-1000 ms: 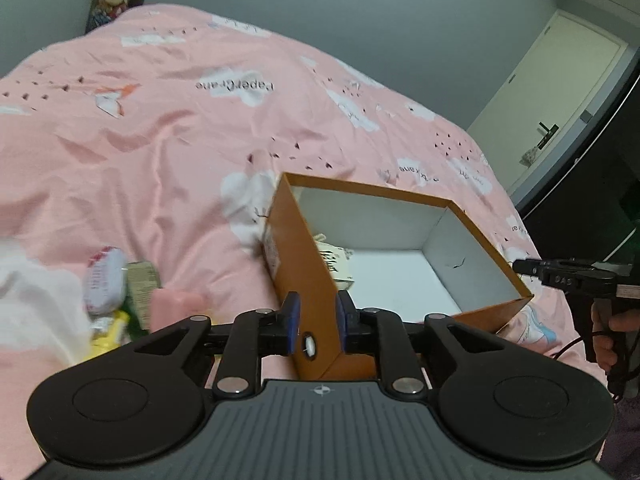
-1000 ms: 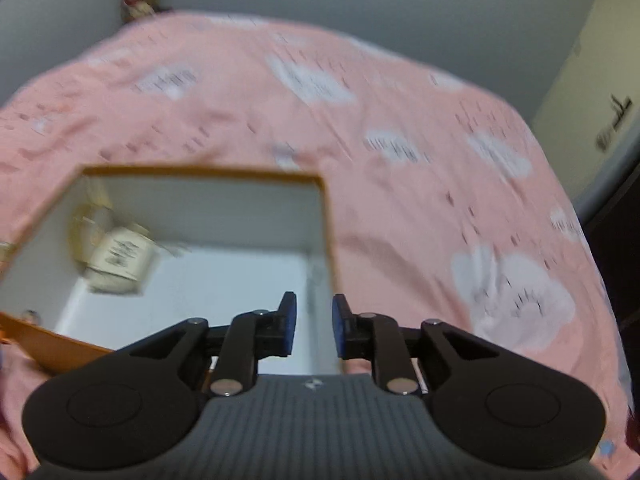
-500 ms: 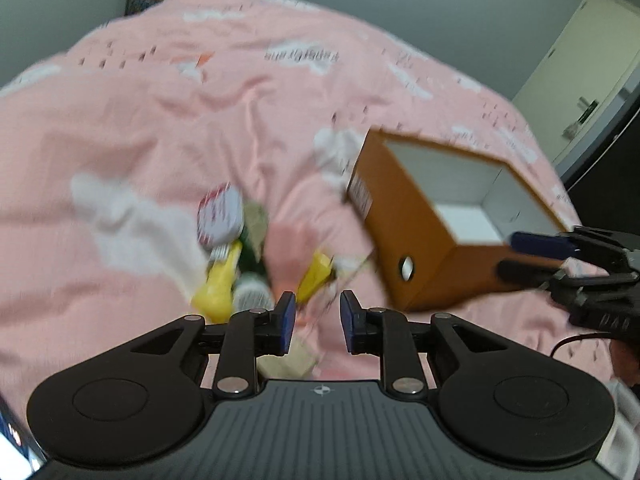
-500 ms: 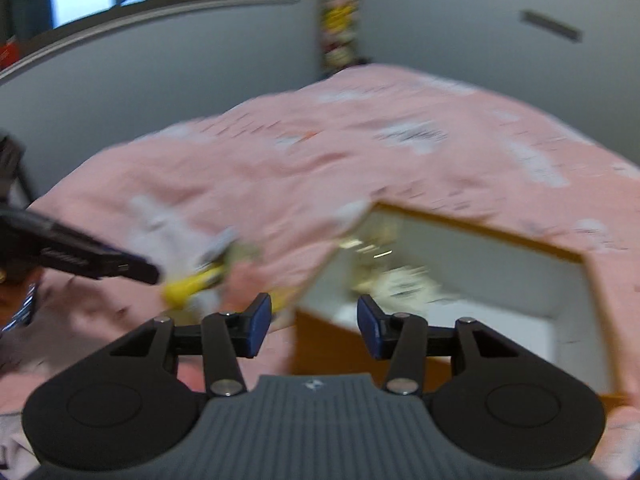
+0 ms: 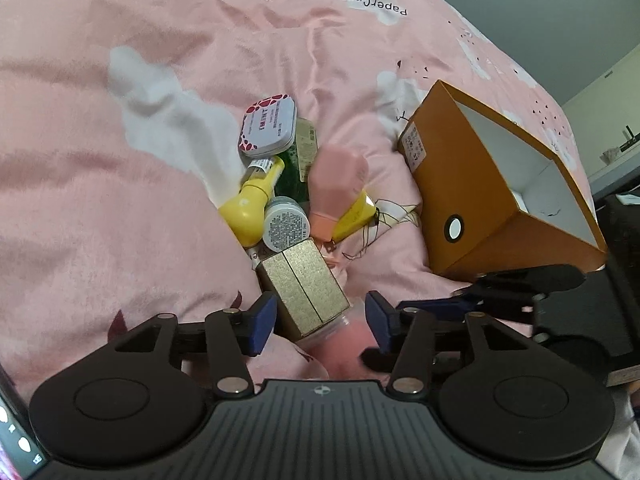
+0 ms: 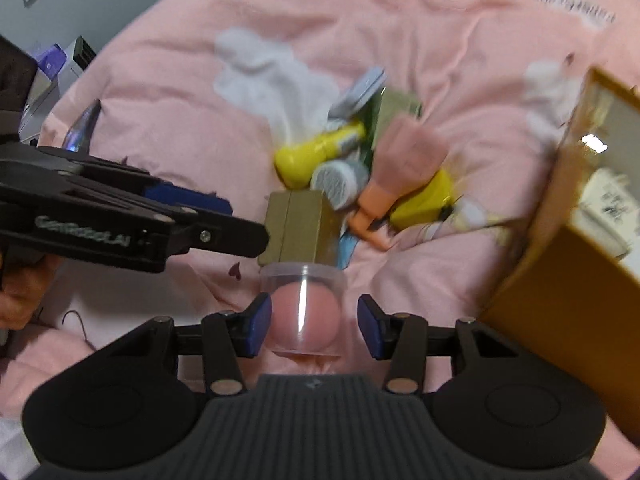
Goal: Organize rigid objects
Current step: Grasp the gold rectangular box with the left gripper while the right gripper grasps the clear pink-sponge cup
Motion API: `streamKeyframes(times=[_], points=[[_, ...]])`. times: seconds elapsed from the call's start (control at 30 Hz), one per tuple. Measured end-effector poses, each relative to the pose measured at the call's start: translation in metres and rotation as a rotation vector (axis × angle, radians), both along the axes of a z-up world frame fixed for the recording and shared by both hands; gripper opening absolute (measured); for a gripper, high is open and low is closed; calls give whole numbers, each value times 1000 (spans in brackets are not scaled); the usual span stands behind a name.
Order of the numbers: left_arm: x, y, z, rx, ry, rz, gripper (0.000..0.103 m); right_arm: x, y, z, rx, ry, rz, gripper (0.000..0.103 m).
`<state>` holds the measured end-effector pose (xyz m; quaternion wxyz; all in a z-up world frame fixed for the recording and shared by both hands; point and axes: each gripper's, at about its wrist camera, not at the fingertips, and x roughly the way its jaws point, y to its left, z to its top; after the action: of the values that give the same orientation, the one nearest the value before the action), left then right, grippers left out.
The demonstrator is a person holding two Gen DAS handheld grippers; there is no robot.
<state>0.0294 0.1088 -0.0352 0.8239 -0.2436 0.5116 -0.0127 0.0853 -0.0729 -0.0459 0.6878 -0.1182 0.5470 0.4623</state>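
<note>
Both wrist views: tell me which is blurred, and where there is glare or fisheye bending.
Left wrist view: mostly sharp, print on the tin readable; fisheye bends the bed edges into a dome. Right wrist view: motion-blurred, worst on the box and yellow bottle; a white glare streak runs down the clear jar.

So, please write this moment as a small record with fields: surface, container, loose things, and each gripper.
surface: pink bedcover
container: orange box, open, white inside, beside the pile
loose things: gold box, yellow bottle, tin with red dots, small grey jar, pink tube
left gripper: jaws opening, around the gold box, pads apart from it
right gripper: jaws opening, around a clear case with a pink ball, no firm grip seen
</note>
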Motion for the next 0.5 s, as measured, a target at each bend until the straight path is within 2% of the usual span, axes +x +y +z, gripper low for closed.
streamKeyframes(times=[0.1, 0.13, 0.27, 0.37, 0.5], points=[[3, -1, -3, 5, 12, -3, 60, 0, 12, -9, -11, 44, 27, 61], [4, -2, -4, 5, 16, -1, 60, 1, 17, -13, -21, 56, 34, 62], [9, -4, -8, 2, 26, -2, 63, 4, 29, -28, -56, 96, 41, 61], [11, -5, -11, 0, 29, 5, 71, 7, 28, -36, -49, 119, 14, 59], [17, -12, -13, 4, 43, 40, 79, 4, 20, -28, -27, 93, 5, 59]])
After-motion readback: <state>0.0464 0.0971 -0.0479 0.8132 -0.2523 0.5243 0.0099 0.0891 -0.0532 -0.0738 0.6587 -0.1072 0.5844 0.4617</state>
